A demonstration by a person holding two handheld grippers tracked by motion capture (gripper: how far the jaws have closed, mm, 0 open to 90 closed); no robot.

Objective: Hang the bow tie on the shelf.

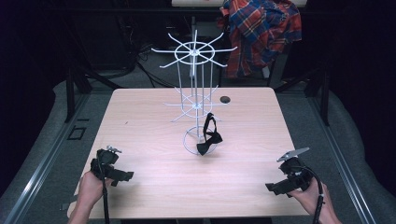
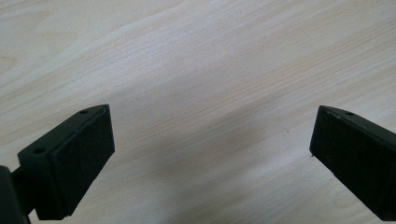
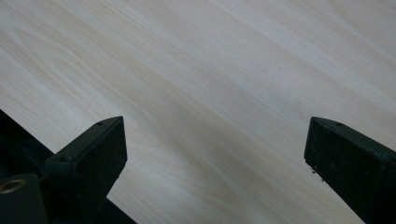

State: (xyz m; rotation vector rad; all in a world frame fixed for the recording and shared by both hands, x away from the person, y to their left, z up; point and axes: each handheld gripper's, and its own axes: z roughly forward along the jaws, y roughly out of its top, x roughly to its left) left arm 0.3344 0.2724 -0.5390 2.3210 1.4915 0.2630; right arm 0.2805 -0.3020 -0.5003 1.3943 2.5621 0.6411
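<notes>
Bow tie (image 1: 208, 136) well beyond both jaws

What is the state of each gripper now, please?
Left gripper: open, holding nothing, over the table.
Right gripper: open, holding nothing.

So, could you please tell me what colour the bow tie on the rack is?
Black; the bow tie shows best in the high view.

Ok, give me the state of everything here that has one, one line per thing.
left gripper: open, holding nothing, over bare table.
right gripper: open, holding nothing.
black bow tie: hanging on the rack's lower tier, bow down near the base.
white wire rack: upright, its other hooks bare.
</notes>
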